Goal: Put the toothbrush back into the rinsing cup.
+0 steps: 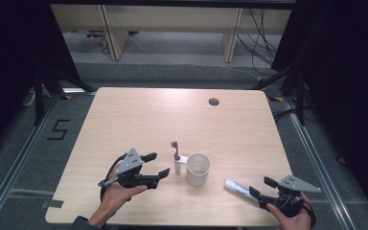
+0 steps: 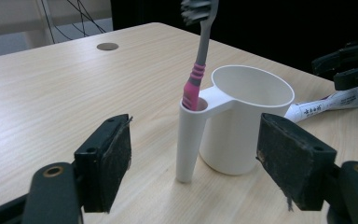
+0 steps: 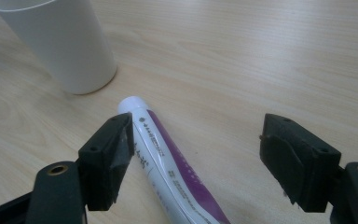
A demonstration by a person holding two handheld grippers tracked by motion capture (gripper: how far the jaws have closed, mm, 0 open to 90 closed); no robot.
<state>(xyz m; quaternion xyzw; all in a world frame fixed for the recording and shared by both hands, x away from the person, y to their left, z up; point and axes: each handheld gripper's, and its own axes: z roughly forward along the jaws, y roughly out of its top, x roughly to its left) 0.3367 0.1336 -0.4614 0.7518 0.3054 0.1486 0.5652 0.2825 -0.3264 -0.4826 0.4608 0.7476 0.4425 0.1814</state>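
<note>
**Toothpaste tube awaits pickup beside tooth mug**

A person works two tools over a pale wooden surface (image 1: 124, 110). The left hand-held gripper (image 1: 156, 165) hovers released, jaws spread wide, facing a white tooth mug (image 1: 198, 169) that stands upright near the middle of the surface's near edge. A toothbrush (image 2: 198, 56) with a pink-and-grey handle stands bristles-up in the tubular holder on the mug's side. The right hand-held gripper (image 1: 262, 188) is likewise released, near the surface's near right corner; its jaws straddle the tail of a white-and-purple toothpaste tube (image 3: 168, 158), which lies flat between the mug and that corner, cap end toward the mug. One jaw pad appears to sit just beside or touching the tube, while the other stands well apart. Judging from the layout, the brush is already seated and the mug's main cup looks empty. The tube has not yet been grasped; closing on it, lifting it and bringing it to the mug seem to remain.
</note>
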